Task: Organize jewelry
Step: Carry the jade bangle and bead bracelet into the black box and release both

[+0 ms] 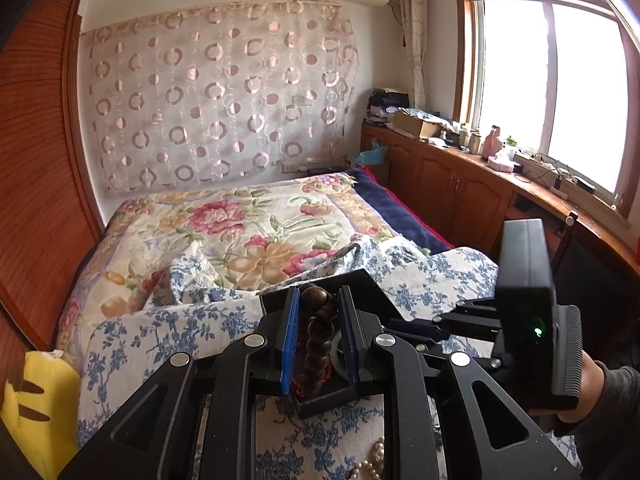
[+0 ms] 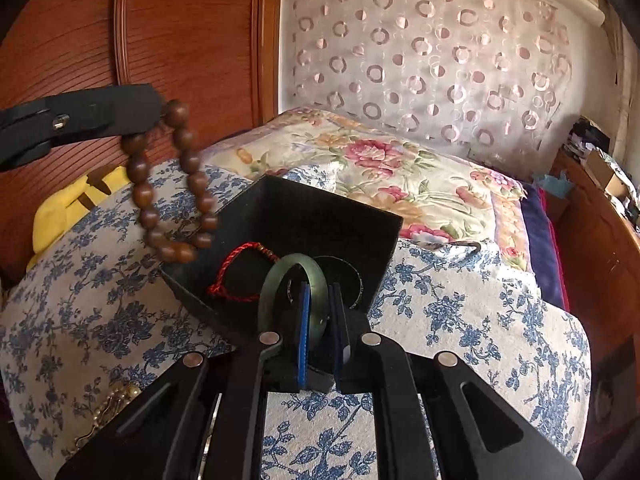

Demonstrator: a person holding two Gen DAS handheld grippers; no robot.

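While the left gripper (image 2: pixel 158 114) clamps the brown bead bracelet (image 2: pixel 176 184) at upper left of the right wrist view, the loop dangles over the black box's (image 2: pixel 320 216) corner. Right gripper (image 2: pixel 320 312), jaws narrow, pinches the green bangle (image 2: pixel 280 280) upright above the box, beside a red cord bracelet (image 2: pixel 236 276) inside. Pearls (image 2: pixel 116 400) lie on the bed (image 2: pixel 460 320), lower left. No readable writing anywhere.

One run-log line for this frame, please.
left gripper: shut on bead bracelet | right gripper: shut on green bangle | box: red cord bracelet inside
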